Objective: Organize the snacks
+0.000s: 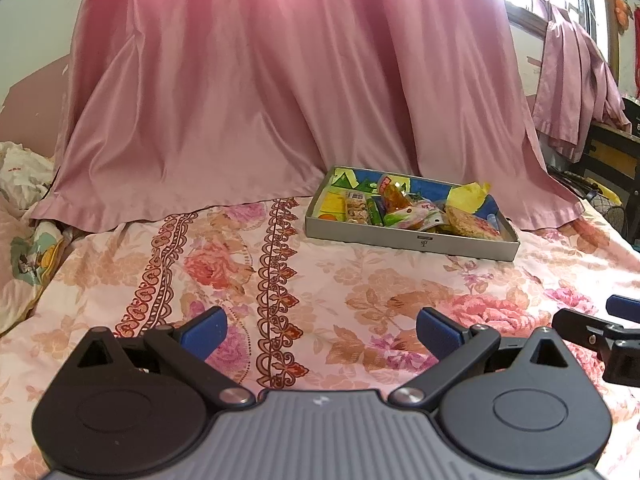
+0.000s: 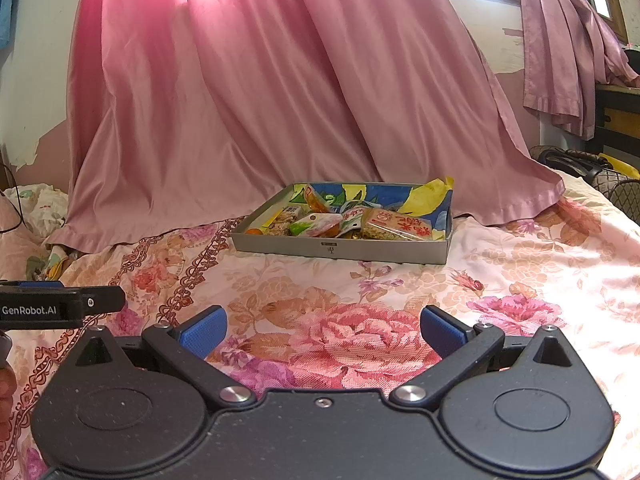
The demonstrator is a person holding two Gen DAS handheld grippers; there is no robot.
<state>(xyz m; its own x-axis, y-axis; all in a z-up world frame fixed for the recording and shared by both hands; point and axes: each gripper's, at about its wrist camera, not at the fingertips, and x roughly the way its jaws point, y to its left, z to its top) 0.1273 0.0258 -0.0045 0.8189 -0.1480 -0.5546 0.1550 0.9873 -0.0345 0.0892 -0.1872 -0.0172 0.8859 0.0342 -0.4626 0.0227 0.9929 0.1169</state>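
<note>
A shallow grey tray rests on the flowered bedspread ahead of both grippers. Inside lie several snack packets: a clear bag of puffed-rice cake, a nut bar, a green stick pack, an orange jelly pouch and a yellow wrapper. My left gripper stands open over the bedspread, well short of the tray, with nothing between its blue pads. My right gripper is open too and holds nothing.
A pink curtain hangs down onto the bed right behind the tray. Crumpled bedding lies at the left. A dark bag and wooden furniture stand at the right. The other gripper shows at each view's edge.
</note>
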